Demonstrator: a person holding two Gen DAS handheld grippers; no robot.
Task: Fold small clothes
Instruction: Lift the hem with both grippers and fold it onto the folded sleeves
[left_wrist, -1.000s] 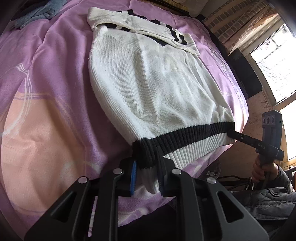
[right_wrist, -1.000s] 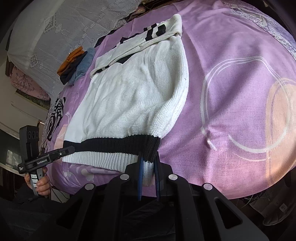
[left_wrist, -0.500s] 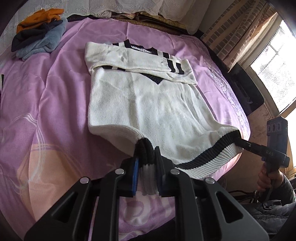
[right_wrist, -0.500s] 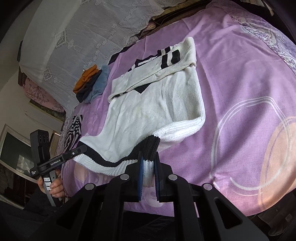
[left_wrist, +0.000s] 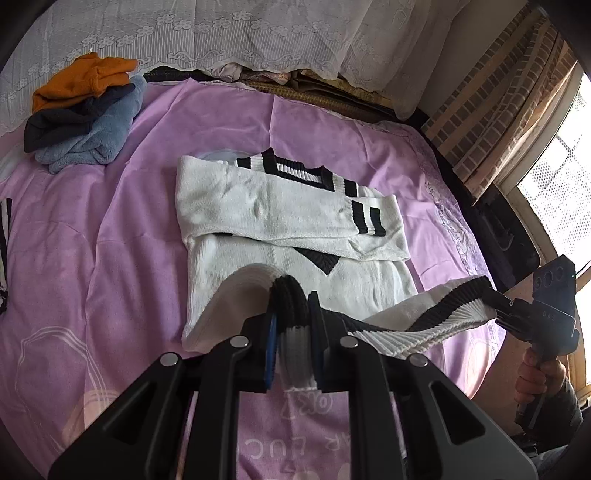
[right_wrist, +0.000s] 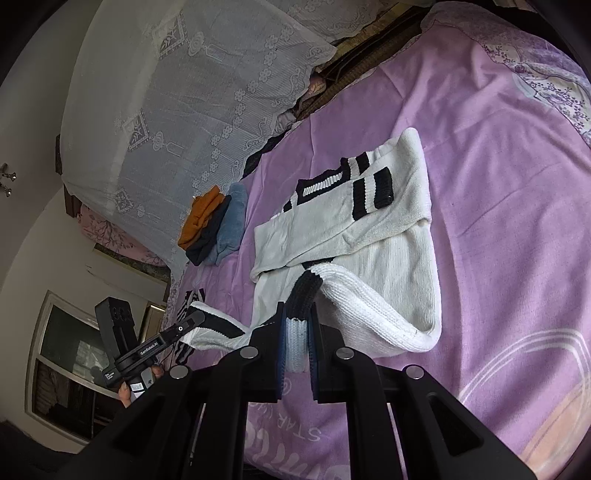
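A white knit sweater (left_wrist: 295, 218) with black stripes lies on the purple bedsheet (left_wrist: 110, 258), its sleeves folded across the chest. My left gripper (left_wrist: 291, 321) is shut on the left corner of its black-and-white hem. My right gripper (right_wrist: 297, 332) is shut on the right hem corner. Both hold the hem lifted above the bed, so the lower body curls up over itself. The sweater also shows in the right wrist view (right_wrist: 351, 221). Each gripper shows in the other's view: the right one (left_wrist: 495, 299) and the left one (right_wrist: 195, 317).
A pile of folded clothes (left_wrist: 81, 114), orange, dark and blue, lies at the far left of the bed; it also shows in the right wrist view (right_wrist: 218, 225). A lace-covered headboard (left_wrist: 221, 40) stands behind. A window (left_wrist: 561, 206) and brick wall are at the right.
Both grippers have lifted the hem off the bed's near edge and carried it up and forward toward the collar. The sweater's lower part now curls over its body.
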